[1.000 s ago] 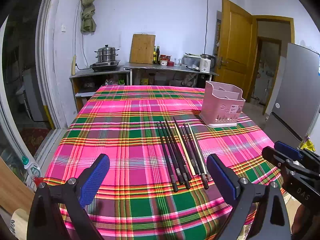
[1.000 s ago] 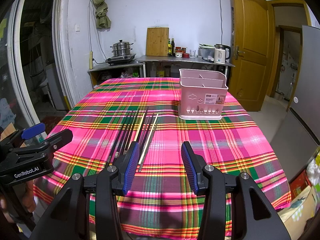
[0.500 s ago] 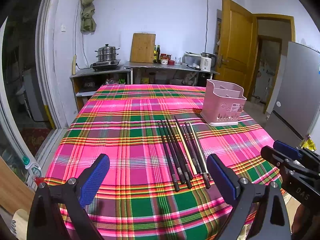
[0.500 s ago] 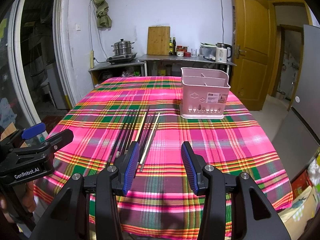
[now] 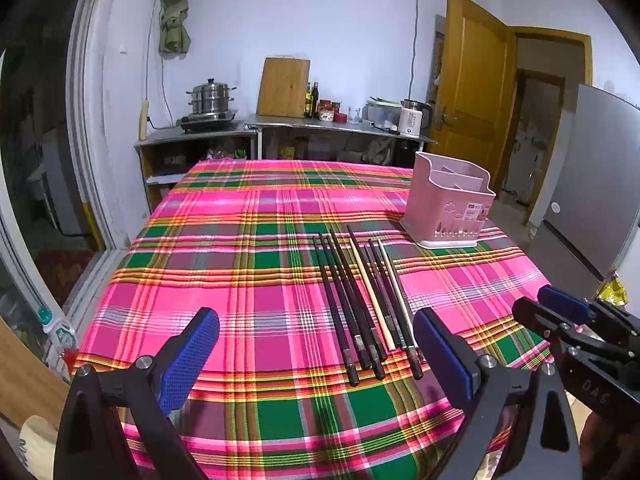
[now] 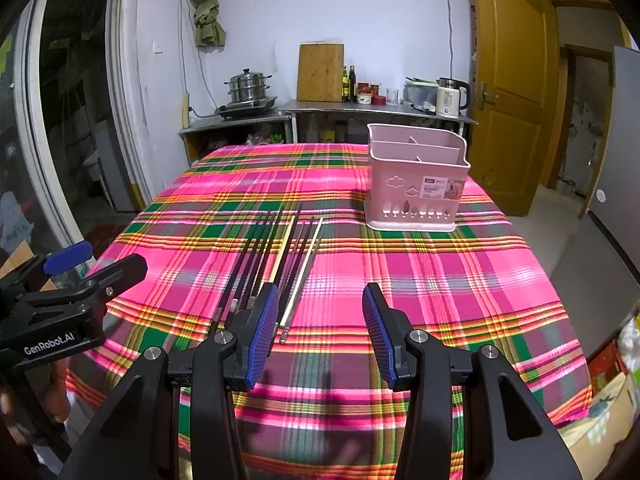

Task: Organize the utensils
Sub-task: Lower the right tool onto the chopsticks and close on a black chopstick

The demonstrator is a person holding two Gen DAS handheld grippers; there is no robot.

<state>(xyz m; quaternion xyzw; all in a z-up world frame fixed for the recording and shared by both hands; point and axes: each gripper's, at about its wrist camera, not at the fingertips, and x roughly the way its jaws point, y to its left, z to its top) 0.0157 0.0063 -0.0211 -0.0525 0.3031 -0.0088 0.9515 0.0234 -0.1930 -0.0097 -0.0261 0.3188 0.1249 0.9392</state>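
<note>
The chopsticks [image 5: 362, 304] are laid mid-frame on the tablecloth [image 5: 240, 280], the pink holder [image 5: 450, 210] at right. The left gripper [image 5: 316, 354] is spread wide, empty; the right gripper [image 6: 318, 330], narrower, is empty. The holder's dividers [image 6: 416, 148] are seen clearly only from the right wrist.

Bare tablecloth [image 6: 440, 276] lies between chopsticks [image 6: 280, 256] and caddy [image 6: 416, 184].

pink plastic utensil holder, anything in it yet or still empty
Empty as far as visible: the pink plastic utensil holder shows bare dividers, and the chopsticks all lie on the plaid tablecloth.
</note>
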